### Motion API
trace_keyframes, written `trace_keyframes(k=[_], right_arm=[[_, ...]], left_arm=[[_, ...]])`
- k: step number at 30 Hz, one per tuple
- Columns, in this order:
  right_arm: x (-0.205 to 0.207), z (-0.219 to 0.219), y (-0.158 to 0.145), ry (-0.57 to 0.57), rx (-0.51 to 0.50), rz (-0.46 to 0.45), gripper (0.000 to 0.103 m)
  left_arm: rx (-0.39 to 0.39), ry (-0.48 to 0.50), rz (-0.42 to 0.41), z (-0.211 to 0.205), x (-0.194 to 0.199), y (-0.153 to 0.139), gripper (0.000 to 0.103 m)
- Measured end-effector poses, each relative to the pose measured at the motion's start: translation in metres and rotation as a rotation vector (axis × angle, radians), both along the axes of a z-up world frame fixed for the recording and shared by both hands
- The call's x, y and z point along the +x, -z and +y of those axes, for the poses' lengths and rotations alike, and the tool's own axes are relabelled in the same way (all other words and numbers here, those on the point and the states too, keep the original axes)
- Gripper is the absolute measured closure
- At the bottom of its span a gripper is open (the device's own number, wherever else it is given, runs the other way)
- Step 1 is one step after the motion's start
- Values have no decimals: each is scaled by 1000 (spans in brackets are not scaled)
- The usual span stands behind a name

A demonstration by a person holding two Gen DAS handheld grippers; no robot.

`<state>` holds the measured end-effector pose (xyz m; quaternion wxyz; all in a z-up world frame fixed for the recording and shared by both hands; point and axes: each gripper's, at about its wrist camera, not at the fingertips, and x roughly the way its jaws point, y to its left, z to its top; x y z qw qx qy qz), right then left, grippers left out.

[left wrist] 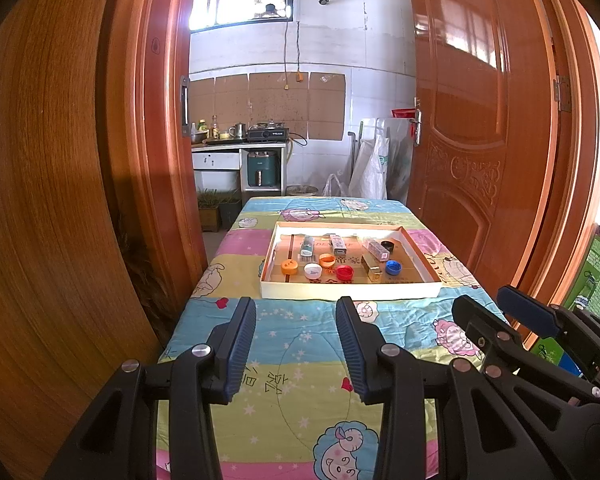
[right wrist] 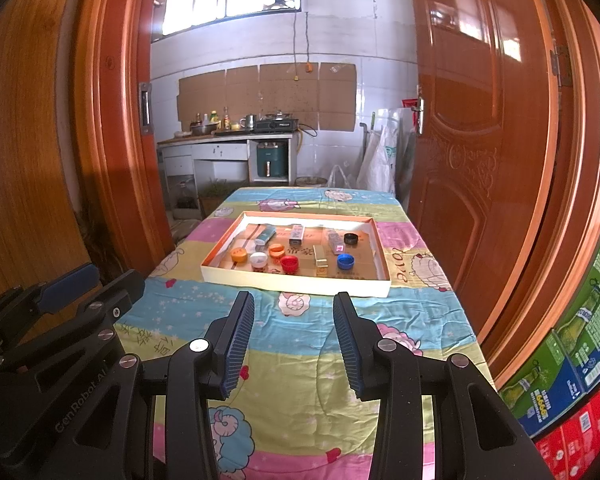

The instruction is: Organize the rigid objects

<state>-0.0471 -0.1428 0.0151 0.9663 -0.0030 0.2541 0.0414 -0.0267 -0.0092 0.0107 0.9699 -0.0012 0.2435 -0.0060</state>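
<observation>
Bottle caps [left wrist: 328, 266] and small boxes [left wrist: 370, 268] in the tray [left wrist: 350, 290] look light, stiff, slick; pinch caps across their rims. Left gripper [left wrist: 296, 344] and right gripper [right wrist: 294, 340] hover over the counter [left wrist: 300, 380], jaws spread, empty.

six caps [left wrist: 344, 272], four boxes [left wrist: 338, 244]

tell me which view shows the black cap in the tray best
The right wrist view: the black cap lies clear in the far right part of the tray. In the left wrist view the black cap sits close beside a clear box.
</observation>
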Motion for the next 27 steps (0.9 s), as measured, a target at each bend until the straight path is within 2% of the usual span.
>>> trace_keyframes(k=[27], right_arm=[[0,1,1,0,-1,-1,60]], left_arm=[[-3,0,1,0,-1,2,62]])
